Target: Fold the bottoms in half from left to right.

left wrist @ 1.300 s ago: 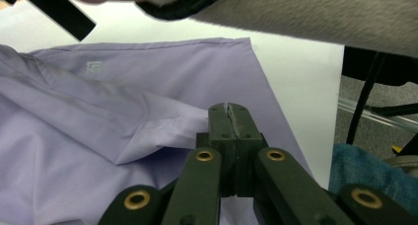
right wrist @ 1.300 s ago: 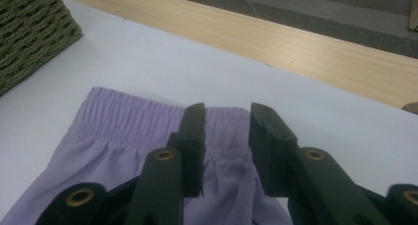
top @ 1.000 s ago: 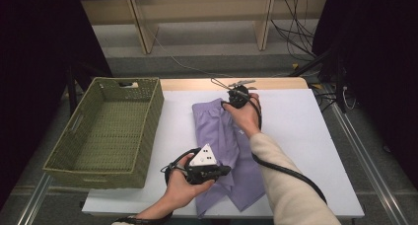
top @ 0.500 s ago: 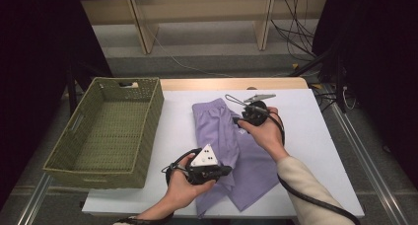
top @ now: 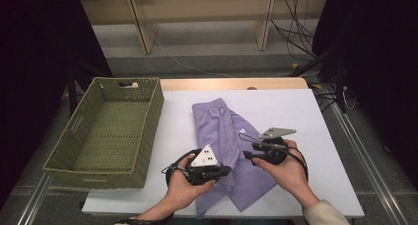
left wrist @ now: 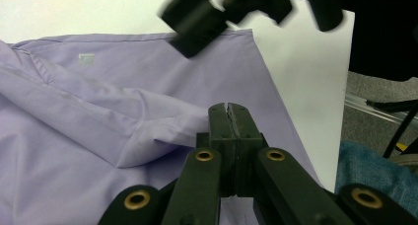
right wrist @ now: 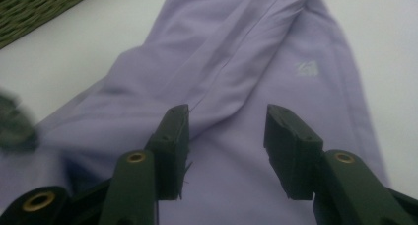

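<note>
Lilac shorts (top: 217, 131) lie spread on the white table (top: 300, 111), waistband at the far end. My left gripper (top: 227, 169) rests on their near left part, pointing right. In the left gripper view its jaws are shut (left wrist: 229, 109) and a raised fold of the shorts (left wrist: 98, 111) runs up into them. My right gripper (top: 246, 155) hovers over the near right part, pointing left at the other one. Its jaws stand open (right wrist: 226, 119) above the shorts (right wrist: 236, 52), with a crease of cloth below the gap and nothing pressed. A small white label (right wrist: 306, 68) shows on the cloth.
A green woven basket (top: 153, 116) stands at the left of the table, with nothing visible in it. Wooden shelving (top: 197, 18) and loose cables lie beyond the far edge. Bare table surface shows to the right of the shorts.
My right gripper has come from the far end of the shorts toward the person, down to their near right part. The left gripper has stayed in place.
</note>
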The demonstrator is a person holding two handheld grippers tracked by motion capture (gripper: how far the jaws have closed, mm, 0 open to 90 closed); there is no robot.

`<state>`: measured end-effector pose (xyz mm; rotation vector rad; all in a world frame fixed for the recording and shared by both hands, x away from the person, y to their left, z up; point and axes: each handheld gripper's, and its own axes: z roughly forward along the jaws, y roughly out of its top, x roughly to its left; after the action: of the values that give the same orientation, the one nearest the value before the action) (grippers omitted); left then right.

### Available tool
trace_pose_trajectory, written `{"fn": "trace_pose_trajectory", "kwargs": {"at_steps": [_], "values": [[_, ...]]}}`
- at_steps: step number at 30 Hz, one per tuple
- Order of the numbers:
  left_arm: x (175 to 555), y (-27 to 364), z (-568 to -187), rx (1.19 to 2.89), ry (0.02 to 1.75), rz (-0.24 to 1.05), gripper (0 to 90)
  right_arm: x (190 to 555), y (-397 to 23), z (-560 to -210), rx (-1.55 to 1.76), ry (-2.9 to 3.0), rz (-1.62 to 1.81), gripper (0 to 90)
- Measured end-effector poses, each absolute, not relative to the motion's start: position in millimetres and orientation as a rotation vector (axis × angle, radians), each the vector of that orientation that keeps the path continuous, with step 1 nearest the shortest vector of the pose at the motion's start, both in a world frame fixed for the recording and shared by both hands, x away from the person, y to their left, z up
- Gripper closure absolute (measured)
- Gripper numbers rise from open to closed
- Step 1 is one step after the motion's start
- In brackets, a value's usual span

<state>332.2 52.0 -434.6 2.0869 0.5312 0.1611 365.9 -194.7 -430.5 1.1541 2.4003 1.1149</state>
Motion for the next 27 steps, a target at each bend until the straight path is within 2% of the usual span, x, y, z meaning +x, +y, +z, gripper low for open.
{"fn": "trace_pose_trajectory", "kwargs": {"at_steps": [5,10,16,20,24,27], "values": [[332.6,53.2,-434.6,2.079,0.540,0.167,89.2,337.0,-189.6,-441.4,1.094,2.487,1.148,52.2],[332.6,52.8,-434.9,2.076,0.543,0.167,89.2,312.8,-175.6,-442.1,0.982,2.557,1.194,46.7],[330.9,51.6,-435.0,2.061,0.539,0.172,89.2,305.4,-157.3,-446.2,0.893,2.583,1.195,41.7],[330.0,51.0,-435.1,2.056,0.532,0.177,89.2,307.7,-152.8,-451.5,0.898,2.556,1.178,41.7],[330.2,51.0,-435.2,2.051,0.536,0.178,89.2,307.9,-148.9,-454.3,0.874,2.546,1.180,46.9],[330.4,50.8,-435.5,2.049,0.540,0.180,89.2,307.5,-147.7,-455.3,0.852,2.549,1.174,57.4]]}}
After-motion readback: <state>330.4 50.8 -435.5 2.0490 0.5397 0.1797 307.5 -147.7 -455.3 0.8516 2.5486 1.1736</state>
